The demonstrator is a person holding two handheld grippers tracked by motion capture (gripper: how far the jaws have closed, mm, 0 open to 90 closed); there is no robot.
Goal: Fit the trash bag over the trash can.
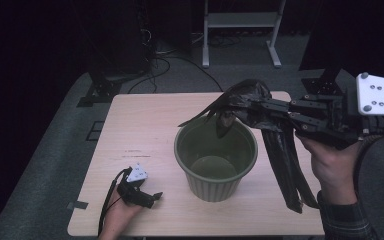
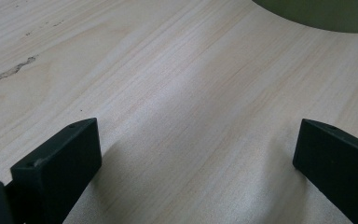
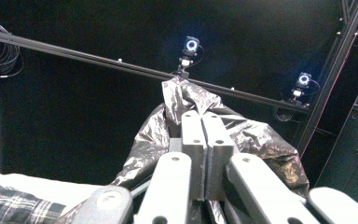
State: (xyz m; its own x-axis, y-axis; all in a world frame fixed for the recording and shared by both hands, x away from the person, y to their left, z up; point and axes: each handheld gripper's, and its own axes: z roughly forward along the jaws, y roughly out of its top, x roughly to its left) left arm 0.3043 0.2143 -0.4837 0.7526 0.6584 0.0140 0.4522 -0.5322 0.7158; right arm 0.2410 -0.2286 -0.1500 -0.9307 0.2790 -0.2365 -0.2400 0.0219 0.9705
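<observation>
Showing the high view first: a crumpled black plastic bag (image 1: 245,97) is held above the far rim of a round olive-green plastic pot (image 1: 215,162), which stands upright near the middle of a pale wooden table (image 1: 145,115). The bag is pinched by the right gripper (image 1: 257,106), which is carried level from the right side by the right hand (image 1: 332,162) and reaches over the pot's far right rim. A bunched part of the bag hangs from the jaws down towards the pot's mouth, while a long folded tail (image 1: 287,165) trails down to the tabletop just right of the pot. A plaid sleeve (image 1: 347,222) is seen at the wrist.

In the right gripper view, the jaws are seen pressed together with the glossy film of the bag (image 3: 186,105) caught between them and bulging out on both sides; dark rigging with small lit cameras is seen beyond.

The left gripper (image 1: 152,197) is rested on the table near its front left edge, well apart from the pot and pointing towards it. In the left gripper view, its jaws stand wide apart over bare wood, with nothing between them, and the pot's base (image 2: 321,16) is seen at the top edge.
</observation>
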